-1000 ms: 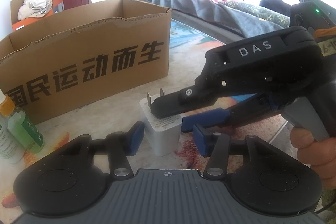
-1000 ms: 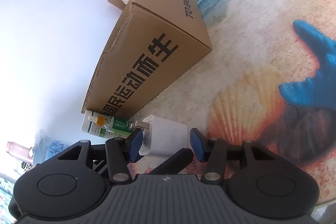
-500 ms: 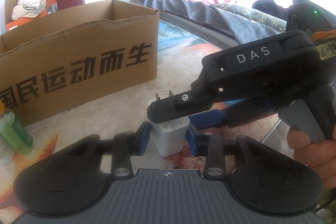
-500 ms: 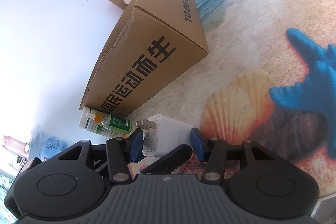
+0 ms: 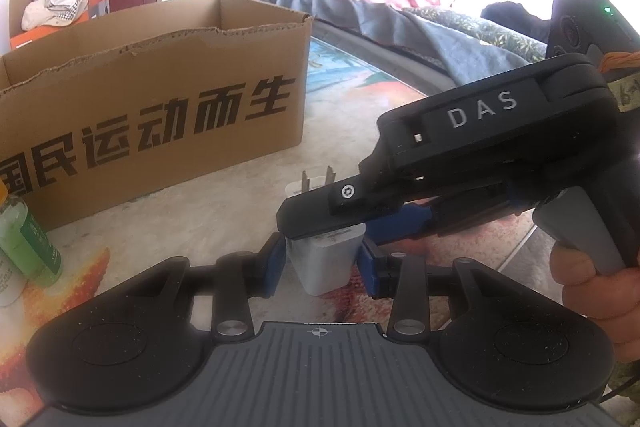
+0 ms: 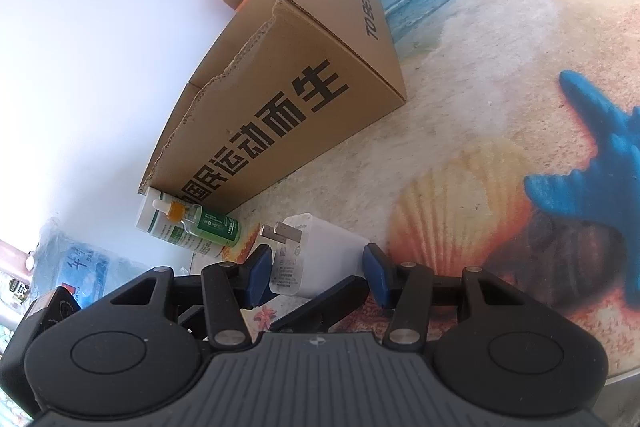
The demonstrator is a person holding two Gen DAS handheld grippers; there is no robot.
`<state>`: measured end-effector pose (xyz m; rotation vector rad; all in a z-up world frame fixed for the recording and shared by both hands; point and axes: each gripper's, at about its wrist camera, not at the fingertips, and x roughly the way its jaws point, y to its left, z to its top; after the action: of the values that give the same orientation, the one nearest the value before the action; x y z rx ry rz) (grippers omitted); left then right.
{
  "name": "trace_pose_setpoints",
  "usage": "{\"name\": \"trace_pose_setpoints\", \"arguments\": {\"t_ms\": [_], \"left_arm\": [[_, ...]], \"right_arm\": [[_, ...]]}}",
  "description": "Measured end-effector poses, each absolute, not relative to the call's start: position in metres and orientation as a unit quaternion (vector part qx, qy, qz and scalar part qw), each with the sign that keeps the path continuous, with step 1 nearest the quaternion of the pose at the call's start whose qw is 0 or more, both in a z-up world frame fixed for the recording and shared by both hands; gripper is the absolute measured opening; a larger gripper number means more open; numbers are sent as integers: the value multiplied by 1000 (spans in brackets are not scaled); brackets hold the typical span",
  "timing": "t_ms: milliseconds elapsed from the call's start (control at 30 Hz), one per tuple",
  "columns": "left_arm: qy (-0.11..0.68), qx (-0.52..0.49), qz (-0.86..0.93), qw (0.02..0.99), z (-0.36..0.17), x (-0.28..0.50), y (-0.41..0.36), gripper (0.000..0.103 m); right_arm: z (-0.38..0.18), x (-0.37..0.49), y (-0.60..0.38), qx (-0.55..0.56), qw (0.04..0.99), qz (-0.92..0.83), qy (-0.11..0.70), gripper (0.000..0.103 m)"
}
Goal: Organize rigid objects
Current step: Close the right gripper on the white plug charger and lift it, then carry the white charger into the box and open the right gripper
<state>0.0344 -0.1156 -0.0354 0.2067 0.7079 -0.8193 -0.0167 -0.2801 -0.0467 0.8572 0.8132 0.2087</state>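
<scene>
A white charger plug [image 5: 324, 267] with two metal prongs sits between the blue pads of my left gripper [image 5: 322, 265]. Both pads touch its sides, and the jaws are opening slightly. In the right wrist view the same charger [image 6: 316, 255] lies between the pads of my right gripper [image 6: 316, 273], which is shut on it. From the right, a black finger [image 5: 320, 211] of the right gripper crosses the charger just below its prongs. I cannot tell whether the charger rests on the table or hangs just above it.
An open cardboard box [image 5: 160, 99] with black characters stands behind on the beach-print table mat [image 6: 460, 207]. A green bottle [image 5: 28, 239] and a white bottle [image 6: 160, 223] stand at the box's left corner. A person's hand [image 5: 592, 283] holds the right gripper's handle.
My left jaws have closed in from a wide gap until the pads meet the charger's sides. The right gripper has kept its hold and hardly moved.
</scene>
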Motion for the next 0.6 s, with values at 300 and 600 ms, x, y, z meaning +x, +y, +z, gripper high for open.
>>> {"name": "trace_pose_setpoints", "arguments": {"t_ms": [300, 600], "left_arm": [[329, 102, -387, 855, -36, 36, -119, 40], [314, 97, -390, 860, -30, 34, -120, 36]], "right_arm": [[-46, -15, -282, 404, 829, 91, 377, 54], [-38, -15, -279, 391, 840, 86, 367, 52]]}}
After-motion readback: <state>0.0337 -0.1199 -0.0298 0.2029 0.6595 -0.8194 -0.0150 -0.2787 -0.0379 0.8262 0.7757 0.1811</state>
